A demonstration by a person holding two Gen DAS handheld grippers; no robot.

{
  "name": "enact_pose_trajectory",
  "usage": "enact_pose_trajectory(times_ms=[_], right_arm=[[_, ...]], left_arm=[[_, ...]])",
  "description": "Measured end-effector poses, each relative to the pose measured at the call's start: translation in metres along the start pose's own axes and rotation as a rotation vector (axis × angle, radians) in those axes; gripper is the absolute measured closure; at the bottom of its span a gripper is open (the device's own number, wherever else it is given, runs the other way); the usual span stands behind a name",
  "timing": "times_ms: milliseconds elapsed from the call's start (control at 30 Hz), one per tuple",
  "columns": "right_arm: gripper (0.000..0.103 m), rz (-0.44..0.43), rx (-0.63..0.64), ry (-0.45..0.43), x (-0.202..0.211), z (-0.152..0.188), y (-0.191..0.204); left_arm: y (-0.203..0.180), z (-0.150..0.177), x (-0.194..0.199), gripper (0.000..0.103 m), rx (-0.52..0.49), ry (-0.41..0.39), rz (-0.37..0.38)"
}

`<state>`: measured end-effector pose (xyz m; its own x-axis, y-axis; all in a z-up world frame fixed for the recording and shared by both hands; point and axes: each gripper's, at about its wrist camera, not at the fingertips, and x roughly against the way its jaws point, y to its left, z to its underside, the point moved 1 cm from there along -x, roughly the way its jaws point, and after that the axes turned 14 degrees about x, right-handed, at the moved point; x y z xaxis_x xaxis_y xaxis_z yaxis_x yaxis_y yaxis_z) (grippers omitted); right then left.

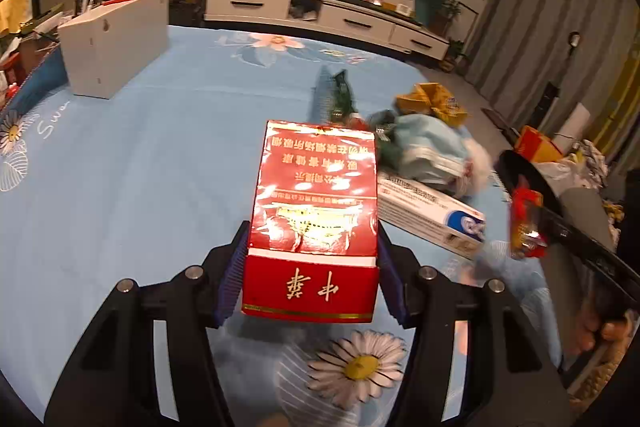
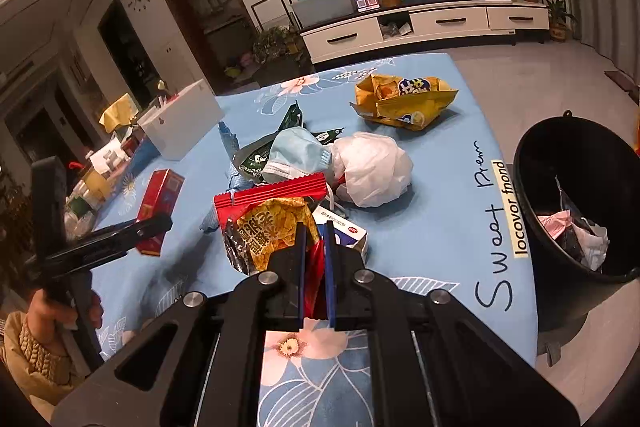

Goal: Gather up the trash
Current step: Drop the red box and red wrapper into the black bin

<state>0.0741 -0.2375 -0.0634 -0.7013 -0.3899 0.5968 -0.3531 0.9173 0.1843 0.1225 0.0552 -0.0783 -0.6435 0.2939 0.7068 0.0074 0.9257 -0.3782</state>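
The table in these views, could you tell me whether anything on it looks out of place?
Yes: litter is strewn over the blue tablecloth: a torn yellow chip bag, a used face mask and a crumpled white bag, all outside the black bin.

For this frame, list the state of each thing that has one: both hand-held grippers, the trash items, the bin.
Left hand-held gripper: shut on red cigarette box.
Right hand-held gripper: shut on red snack wrapper.
Yellow chip bag: torn open, on table.
Face mask: crumpled.
Black bin: open, holding some trash.
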Motion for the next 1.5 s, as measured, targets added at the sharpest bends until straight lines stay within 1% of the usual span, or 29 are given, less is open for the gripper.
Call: enact_pose_trajectory(times_ms=[167, 300, 500, 567, 700, 800, 933, 1067, 1133, 1233, 1333, 1400, 1433, 1467, 1500], right_arm=[[0.094, 0.014, -0.023, -0.029, 0.014, 0.004, -0.008], [0.094, 0.048, -0.059, -0.052, 0.03, 0.011, -0.023], [0.094, 0.141, -0.142, -0.094, 0.061, 0.027, -0.065], [0.094, 0.186, -0.175, -0.109, 0.072, 0.033, -0.082], [0.094, 0.277, -0.24, -0.137, 0.093, 0.045, -0.114], [0.094, 0.368, -0.295, -0.154, 0.108, 0.054, -0.138], [0.094, 0.447, -0.368, -0.149, 0.115, 0.061, -0.165], [0.094, 0.494, -0.37, -0.143, 0.113, 0.062, -0.176], [0.094, 0.518, -0.362, -0.134, 0.109, 0.062, -0.182], [0.094, 0.527, -0.365, -0.125, 0.103, 0.065, -0.191], [0.094, 0.537, -0.371, -0.113, 0.095, 0.067, -0.201], [0.089, 0.535, -0.378, -0.103, 0.09, 0.068, -0.208], [0.082, 0.534, -0.384, -0.099, 0.088, 0.069, -0.21], [0.069, 0.531, -0.394, -0.094, 0.085, 0.07, -0.215], [0.065, 0.529, -0.408, -0.087, 0.083, 0.072, -0.218]], left_arm=[[-0.036, 0.009, 0.004, 0.044, -0.047, 0.028, 0.062], [-0.063, 0.016, 0.005, 0.044, -0.098, 0.043, 0.111], [-0.118, 0.024, -0.004, 0.044, -0.198, 0.078, 0.186], [-0.133, 0.024, -0.006, 0.044, -0.225, 0.082, 0.208], [-0.176, 0.028, -0.017, 0.044, -0.295, 0.094, 0.258], [-0.206, 0.028, -0.03, 0.044, -0.335, 0.116, 0.305], [-0.249, 0.03, -0.05, 0.044, -0.41, 0.143, 0.345], [-0.292, 0.035, -0.07, 0.044, -0.477, 0.175, 0.389], [-0.309, 0.038, -0.083, 0.044, -0.494, 0.198, 0.4], [-0.33, 0.044, -0.107, 0.044, -0.498, 0.245, 0.41], [-0.342, 0.048, -0.128, 0.043, -0.493, 0.272, 0.397], [-0.349, 0.049, -0.139, 0.038, -0.483, 0.286, 0.393], [-0.352, 0.049, -0.145, 0.028, -0.48, 0.289, 0.387], [-0.352, 0.049, -0.148, 0.024, -0.48, 0.286, 0.378], [-0.353, 0.048, -0.151, 0.024, -0.479, 0.281, 0.371]])
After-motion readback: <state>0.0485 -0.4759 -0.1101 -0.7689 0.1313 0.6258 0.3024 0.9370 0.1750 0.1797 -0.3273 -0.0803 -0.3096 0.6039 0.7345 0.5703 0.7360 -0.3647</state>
